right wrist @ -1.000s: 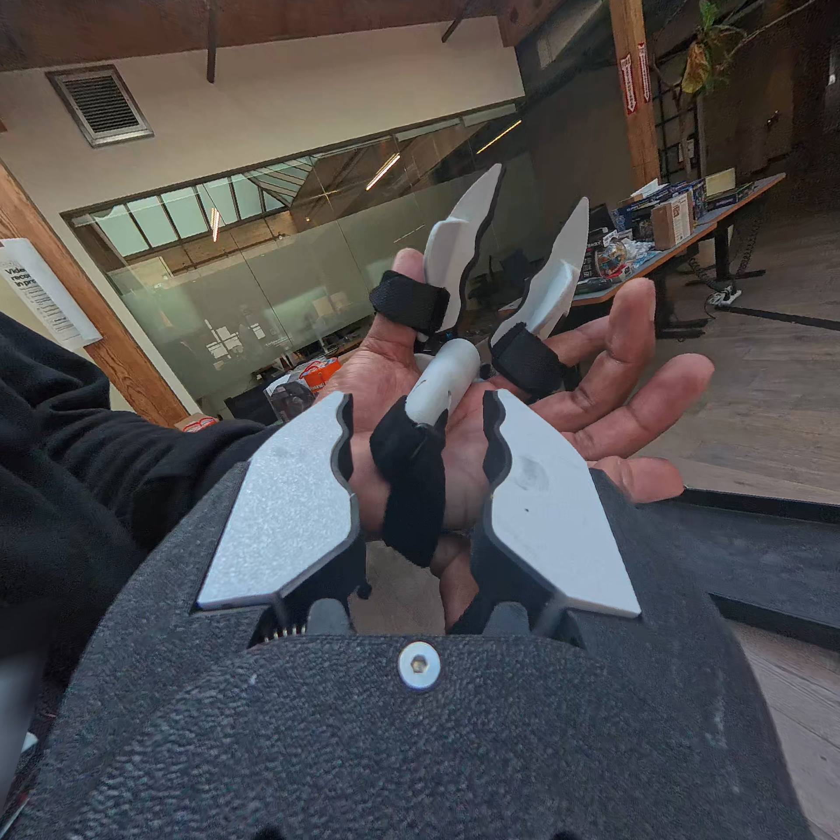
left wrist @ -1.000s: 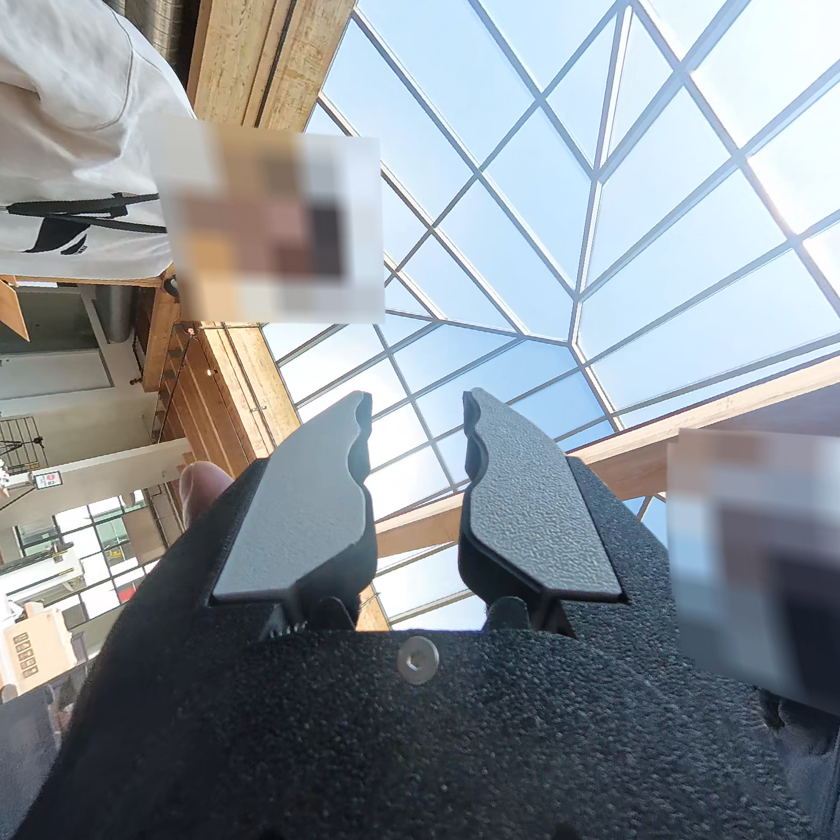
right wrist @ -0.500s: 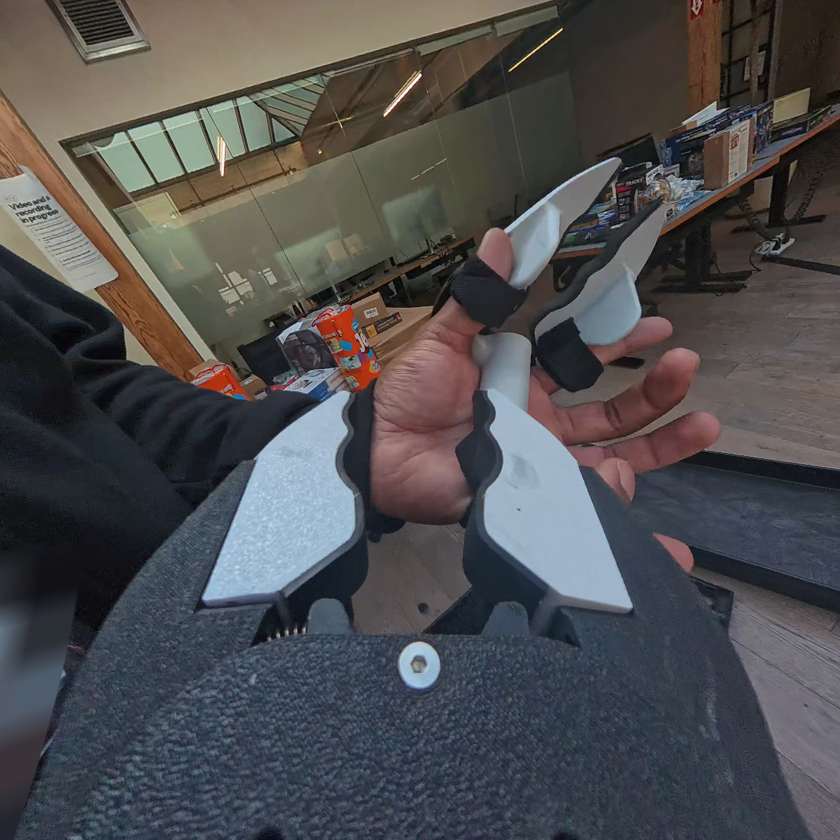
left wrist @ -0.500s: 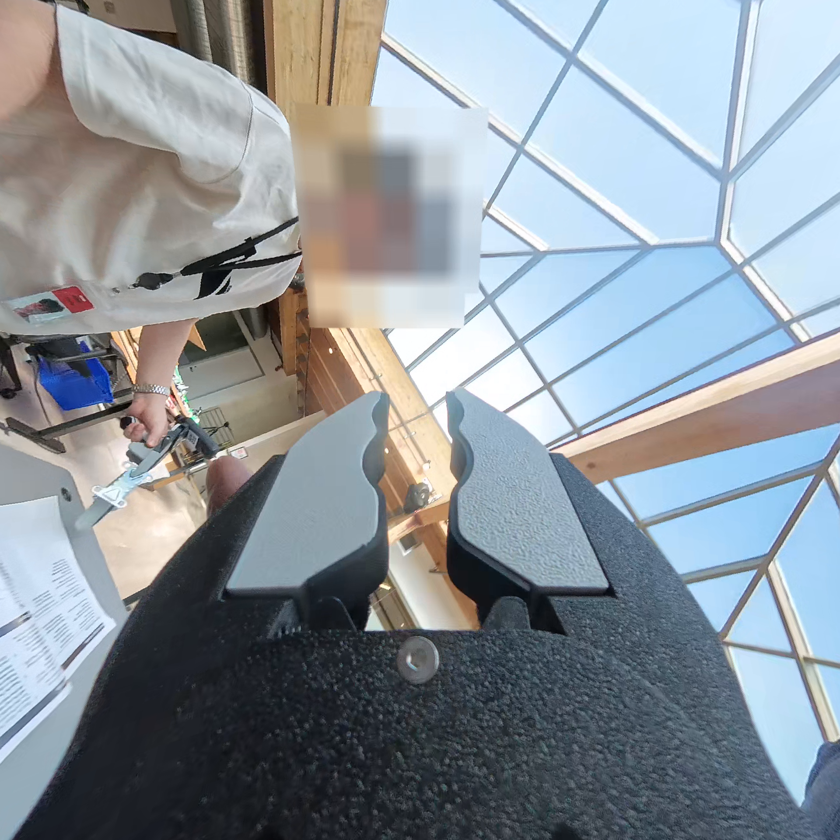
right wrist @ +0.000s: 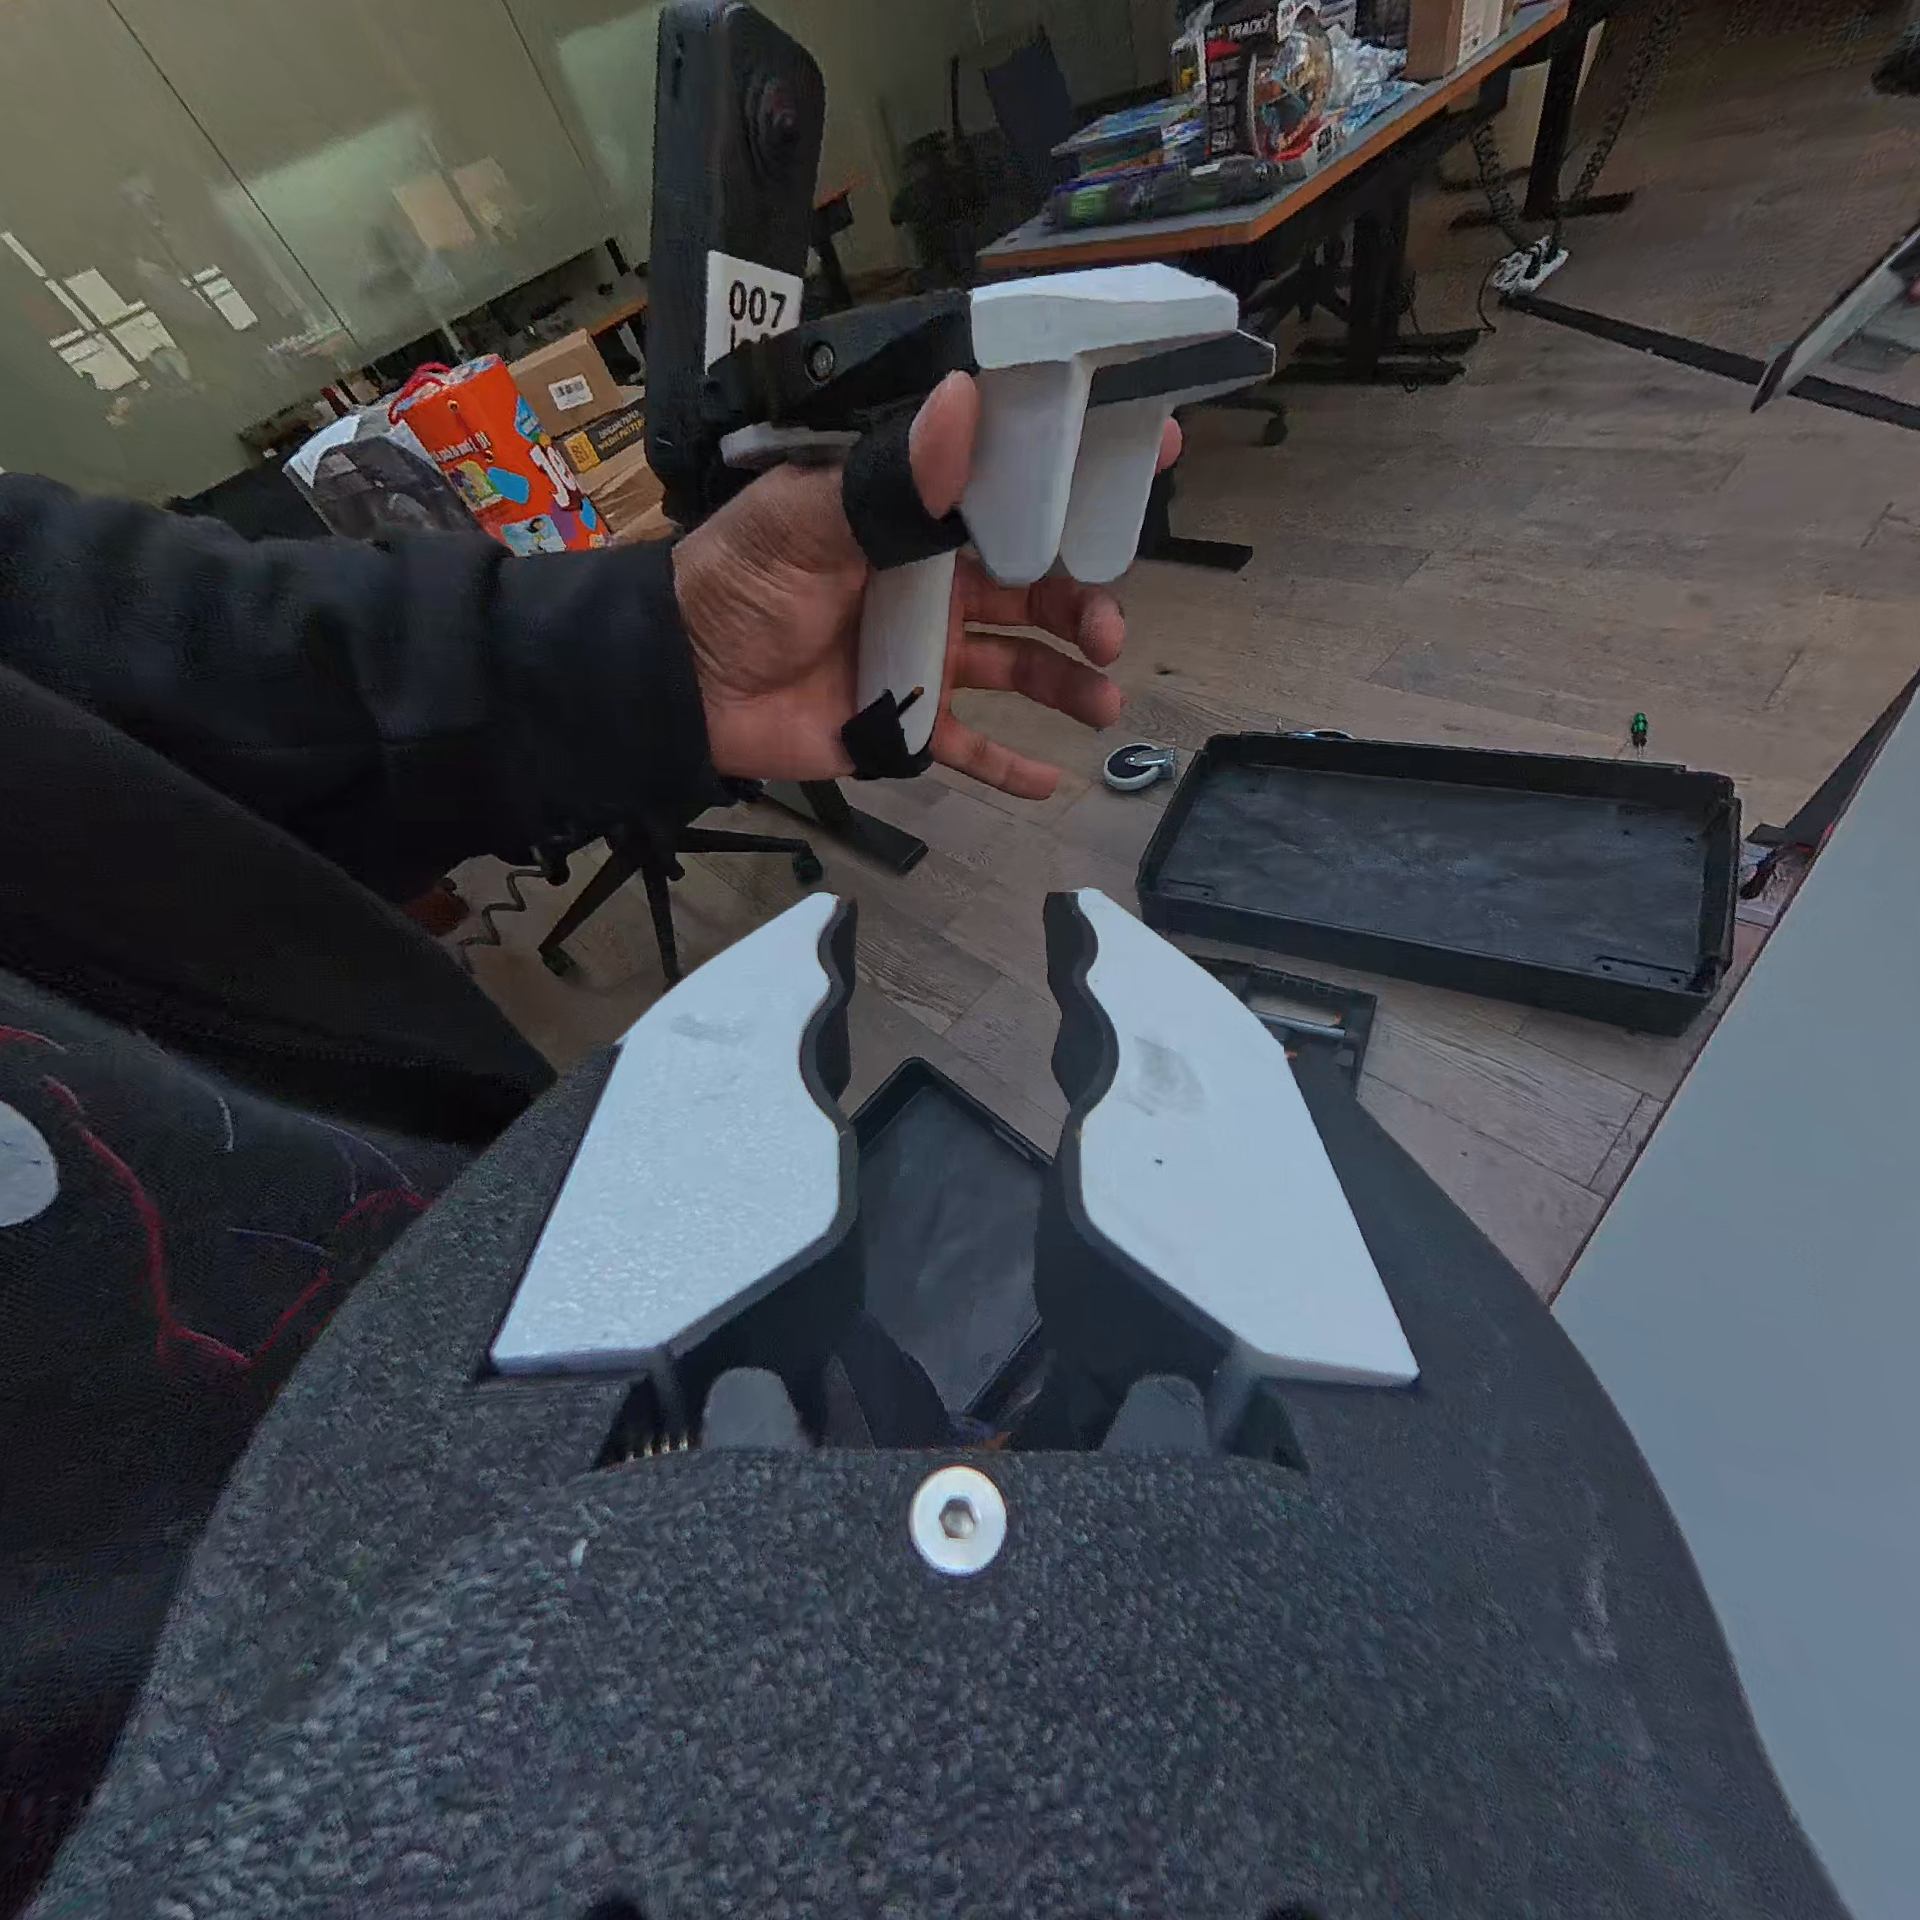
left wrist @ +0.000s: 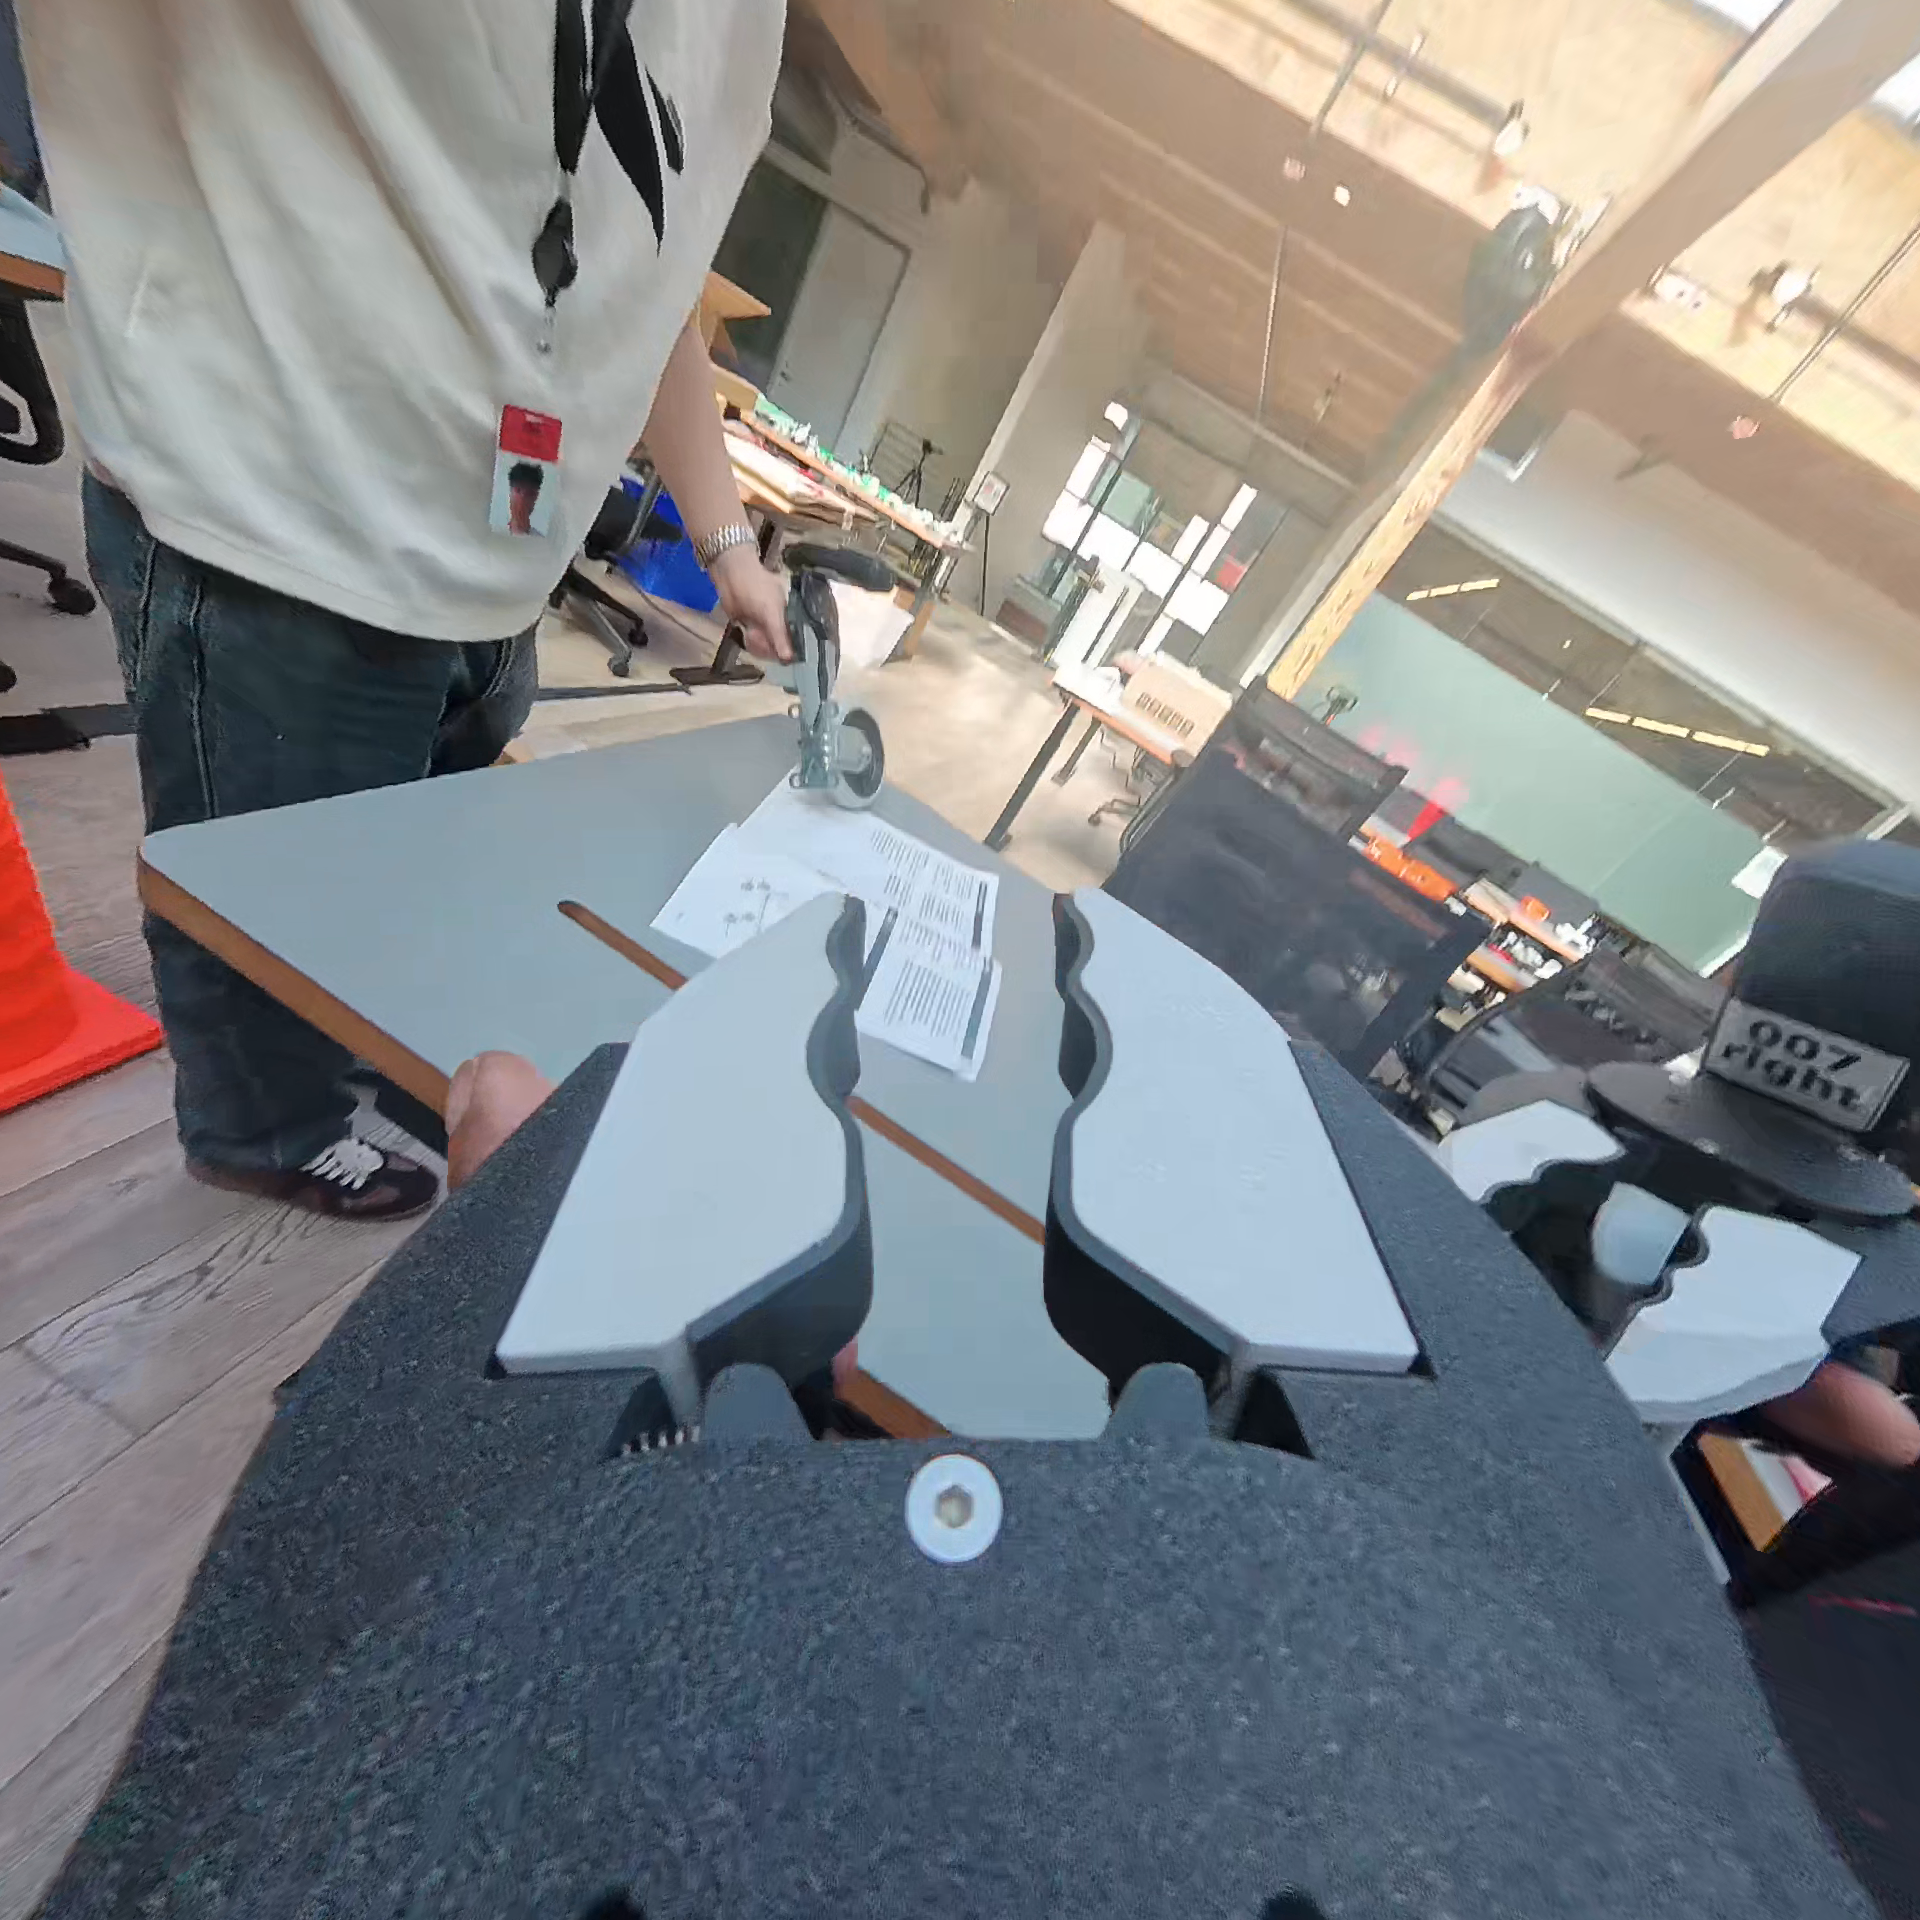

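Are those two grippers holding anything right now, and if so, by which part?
No. The left gripper is open over the grey table, nothing between its fingers. The right gripper is open too, above a black tray on the floor.

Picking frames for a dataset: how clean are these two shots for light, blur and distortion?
Left wrist view: bright, sunlit beams, sharp grey table, fisheye bending at edges. Right wrist view: dimmer, even light, black tray crisp, grey slab at right soft, left corner smeared.

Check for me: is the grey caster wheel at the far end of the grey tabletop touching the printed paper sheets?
Touching. The left wrist view shows the grey caster wheel, held upright by a person's hand, resting on the far edge of the printed paper sheets.
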Available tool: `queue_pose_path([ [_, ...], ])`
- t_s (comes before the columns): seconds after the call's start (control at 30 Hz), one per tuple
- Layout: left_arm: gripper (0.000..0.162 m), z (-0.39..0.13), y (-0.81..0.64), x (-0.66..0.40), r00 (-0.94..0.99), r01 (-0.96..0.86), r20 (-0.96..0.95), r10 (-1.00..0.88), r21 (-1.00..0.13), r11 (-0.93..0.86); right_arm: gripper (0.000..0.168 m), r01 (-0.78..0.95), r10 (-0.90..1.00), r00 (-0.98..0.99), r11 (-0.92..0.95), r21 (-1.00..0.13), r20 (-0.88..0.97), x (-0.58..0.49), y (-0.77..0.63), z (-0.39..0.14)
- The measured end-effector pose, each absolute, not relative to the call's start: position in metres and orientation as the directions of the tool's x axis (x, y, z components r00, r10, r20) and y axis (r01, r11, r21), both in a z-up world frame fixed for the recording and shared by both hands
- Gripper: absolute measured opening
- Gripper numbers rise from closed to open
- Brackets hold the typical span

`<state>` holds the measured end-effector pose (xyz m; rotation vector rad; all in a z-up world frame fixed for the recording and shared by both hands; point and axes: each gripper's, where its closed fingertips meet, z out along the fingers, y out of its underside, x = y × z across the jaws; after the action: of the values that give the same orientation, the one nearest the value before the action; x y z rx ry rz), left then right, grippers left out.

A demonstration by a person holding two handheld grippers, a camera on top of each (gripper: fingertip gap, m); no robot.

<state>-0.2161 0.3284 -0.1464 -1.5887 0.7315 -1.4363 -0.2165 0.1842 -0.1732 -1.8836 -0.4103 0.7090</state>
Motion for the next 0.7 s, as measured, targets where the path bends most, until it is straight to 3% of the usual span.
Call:
queue_pose_path([
  [0.03, 0.036, -0.158, 0.326, -0.215, 0.187, 0.061, 0.452, -0.872, -0.891, -0.449, 0.033, -0.021, 0.573, 0.77, -0.417, -0.909, -0.281, -0.216, 0.182, -0.178],
  [0.3, 0.025, -0.254, 0.314, -0.229, 0.323, -0.295, 0.278, -0.905, -0.879, -0.375, 0.009, 0.055, 0.544, 0.805, -0.464, -0.884, -0.235, -0.216, 0.182, -0.201],
  [0.53, 0.015, -0.379, 0.276, -0.285, 0.367, -0.602, 0.265, -0.891, -0.663, -0.445, 0.006, 0.096, 0.514, 0.827, -0.53, -0.842, -0.229, -0.21, 0.175, -0.231],
  [0.7, 0.016, -0.426, 0.233, -0.327, 0.369, -0.684, 0.329, -0.869, -0.538, -0.493, 0.007, 0.114, 0.513, 0.825, -0.564, -0.818, -0.239, -0.21, 0.164, -0.247],
])
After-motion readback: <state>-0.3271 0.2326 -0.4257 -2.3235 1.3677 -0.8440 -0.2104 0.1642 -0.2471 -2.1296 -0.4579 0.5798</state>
